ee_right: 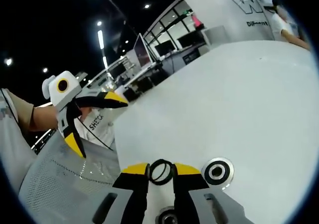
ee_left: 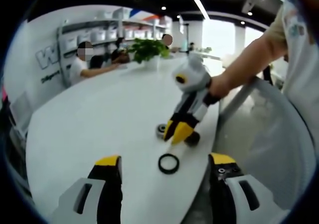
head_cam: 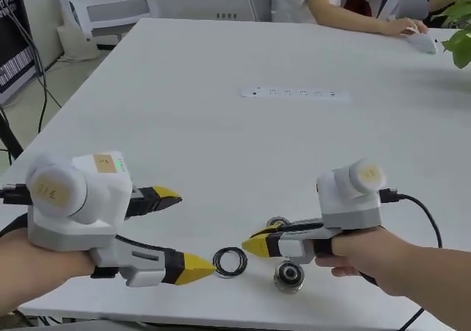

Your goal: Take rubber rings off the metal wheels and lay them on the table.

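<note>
A loose black rubber ring (head_cam: 229,261) lies flat on the white table (head_cam: 221,125), close to its near edge. My right gripper (head_cam: 255,244) hovers just right of the ring, its jaws a narrow gap apart and holding nothing. In the right gripper view the ring (ee_right: 160,171) sits just beyond the tips. One metal wheel (head_cam: 289,276) stands below that gripper; a second wheel (head_cam: 277,221) is partly hidden behind it. My left gripper (head_cam: 184,232) is wide open to the left of the ring, and the ring (ee_left: 168,163) lies ahead between its jaws.
A power strip (head_cam: 294,93) is set into the table's middle. A person's arm (head_cam: 353,15) rests at the far end beside a white object (head_cam: 423,43). A green plant (head_cam: 460,40) stands at the far right. The table's near edge runs just below the wheels.
</note>
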The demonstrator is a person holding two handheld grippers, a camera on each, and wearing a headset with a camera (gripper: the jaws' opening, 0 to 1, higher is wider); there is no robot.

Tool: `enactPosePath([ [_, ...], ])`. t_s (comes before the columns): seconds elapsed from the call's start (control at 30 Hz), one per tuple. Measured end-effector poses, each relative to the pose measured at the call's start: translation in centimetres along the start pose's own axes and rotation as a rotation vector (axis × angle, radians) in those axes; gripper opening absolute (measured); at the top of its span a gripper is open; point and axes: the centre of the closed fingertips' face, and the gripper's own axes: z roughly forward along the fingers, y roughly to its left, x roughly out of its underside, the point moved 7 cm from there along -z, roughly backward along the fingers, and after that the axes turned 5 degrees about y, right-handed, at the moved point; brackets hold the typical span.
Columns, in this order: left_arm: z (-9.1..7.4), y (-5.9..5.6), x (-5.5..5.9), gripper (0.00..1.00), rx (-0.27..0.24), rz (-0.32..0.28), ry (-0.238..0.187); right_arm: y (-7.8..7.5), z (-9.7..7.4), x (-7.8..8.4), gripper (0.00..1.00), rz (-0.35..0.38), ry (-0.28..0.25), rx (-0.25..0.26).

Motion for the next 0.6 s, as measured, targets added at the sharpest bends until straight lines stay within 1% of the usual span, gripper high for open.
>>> enactPosePath([
  [0.1,0.1,0.0,-0.5,0.72,0.003,0.006,-0.002,0.1,-1.0,-0.5,0.18,-0.002,-0.029,0.005],
  [0.23,0.2,0.0,-1.0,0.72,0.005,0.011,-0.009,-0.2,-2.4,-0.8,0.22,-0.016,-0.058,0.027],
  [0.3,0.3,-0.1,-1.2,0.72,0.006,0.013,-0.010,-0.2,-2.8,-0.9,0.26,-0.021,-0.069,0.034],
  [0.47,0.5,-0.1,-1.8,0.72,0.009,0.017,-0.014,-0.3,-4.8,-1.1,0.32,-0.047,-0.104,0.063],
  [0.6,0.6,-0.1,-2.2,0.72,0.009,0.015,-0.023,0.0,-6.3,-1.1,0.37,-0.077,-0.124,0.080],
])
